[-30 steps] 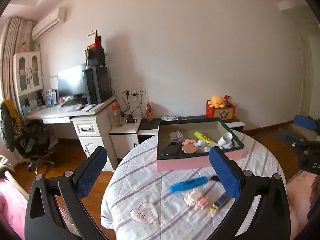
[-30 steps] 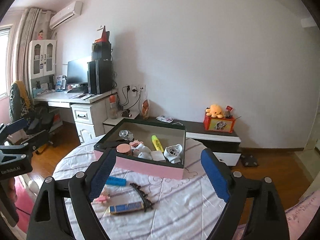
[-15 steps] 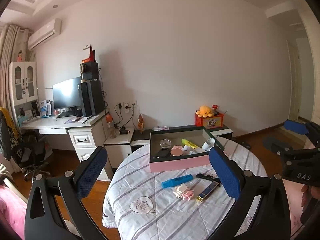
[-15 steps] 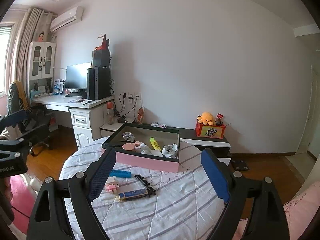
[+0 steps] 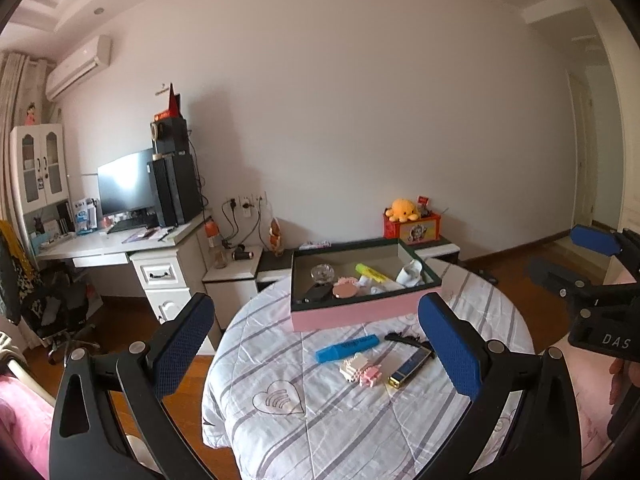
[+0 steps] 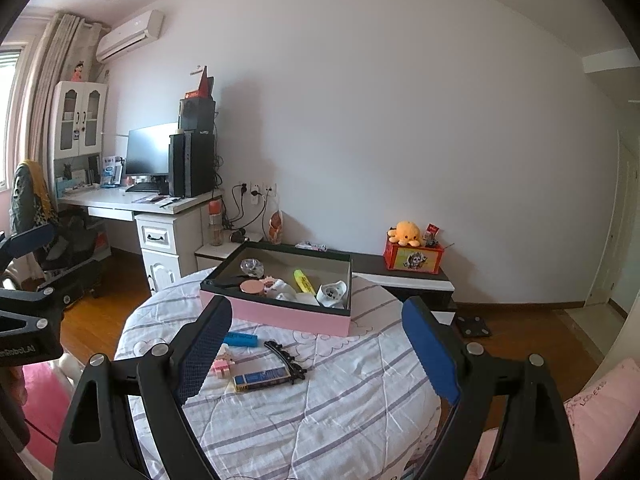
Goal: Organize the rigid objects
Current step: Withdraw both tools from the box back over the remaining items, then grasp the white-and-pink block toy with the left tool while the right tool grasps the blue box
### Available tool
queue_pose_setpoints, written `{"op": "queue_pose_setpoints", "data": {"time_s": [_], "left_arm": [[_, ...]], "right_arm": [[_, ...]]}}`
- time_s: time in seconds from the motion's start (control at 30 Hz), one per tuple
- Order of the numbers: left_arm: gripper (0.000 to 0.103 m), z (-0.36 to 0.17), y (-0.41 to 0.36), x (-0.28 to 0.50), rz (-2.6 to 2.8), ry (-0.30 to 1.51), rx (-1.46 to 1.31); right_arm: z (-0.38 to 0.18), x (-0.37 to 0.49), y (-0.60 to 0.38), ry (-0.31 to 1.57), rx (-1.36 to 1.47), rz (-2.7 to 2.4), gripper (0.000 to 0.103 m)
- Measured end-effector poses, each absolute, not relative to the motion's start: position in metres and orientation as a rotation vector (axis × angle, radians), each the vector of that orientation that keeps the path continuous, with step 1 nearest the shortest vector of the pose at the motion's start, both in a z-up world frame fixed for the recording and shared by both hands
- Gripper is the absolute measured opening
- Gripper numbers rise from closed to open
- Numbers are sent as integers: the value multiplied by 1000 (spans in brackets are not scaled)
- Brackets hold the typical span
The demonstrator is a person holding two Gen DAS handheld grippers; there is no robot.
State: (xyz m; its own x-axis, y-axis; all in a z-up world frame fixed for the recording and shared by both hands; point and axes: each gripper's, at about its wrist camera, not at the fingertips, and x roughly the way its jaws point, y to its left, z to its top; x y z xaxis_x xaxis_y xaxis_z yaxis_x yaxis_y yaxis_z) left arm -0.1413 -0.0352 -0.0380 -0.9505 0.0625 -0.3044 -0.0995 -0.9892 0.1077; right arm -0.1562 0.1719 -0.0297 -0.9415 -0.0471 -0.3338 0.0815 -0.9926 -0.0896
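table cover (image 5: 320, 420): quilted cloth, matt | floor (image 6: 520, 328): glossy wood

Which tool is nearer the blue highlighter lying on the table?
Left, by a small margin. The blue highlighter lies ahead between the left tool pads; from the right tool it sits off by the left pad. Neither touches it.

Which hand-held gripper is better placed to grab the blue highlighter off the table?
Left, probably. The blue highlighter lies between the left hand-held gripper's open fingers; in the right view it sits behind one finger.
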Motion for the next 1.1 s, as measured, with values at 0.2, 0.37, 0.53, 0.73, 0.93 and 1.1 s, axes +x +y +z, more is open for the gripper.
{"op": "queue_pose_setpoints", "data": {"time_s": [0.2,0.37,0.53,0.73,0.93,1.1], "left_arm": [[103,-65,-36,-171,3003,189,-620],[103,-108,-25,-210,2942,226,-824],[103,-150,-11,-252,2876,222,-1012],[103,-183,3,-294,2811,159,-1142],[103,-210,7,-326,2753,125,-1260],[70,-221,0,-324,2712,99,-1241]], "right_arm": [[-53,-177,180,136,624,-3016,88],[-80,-203,189,111,745,-2993,88],[-111,-230,198,89,875,-2963,88],[-143,-254,210,63,990,-2935,88],[-158,-271,212,48,1053,-2908,88],[-164,-277,200,35,1084,-2865,88]]}}
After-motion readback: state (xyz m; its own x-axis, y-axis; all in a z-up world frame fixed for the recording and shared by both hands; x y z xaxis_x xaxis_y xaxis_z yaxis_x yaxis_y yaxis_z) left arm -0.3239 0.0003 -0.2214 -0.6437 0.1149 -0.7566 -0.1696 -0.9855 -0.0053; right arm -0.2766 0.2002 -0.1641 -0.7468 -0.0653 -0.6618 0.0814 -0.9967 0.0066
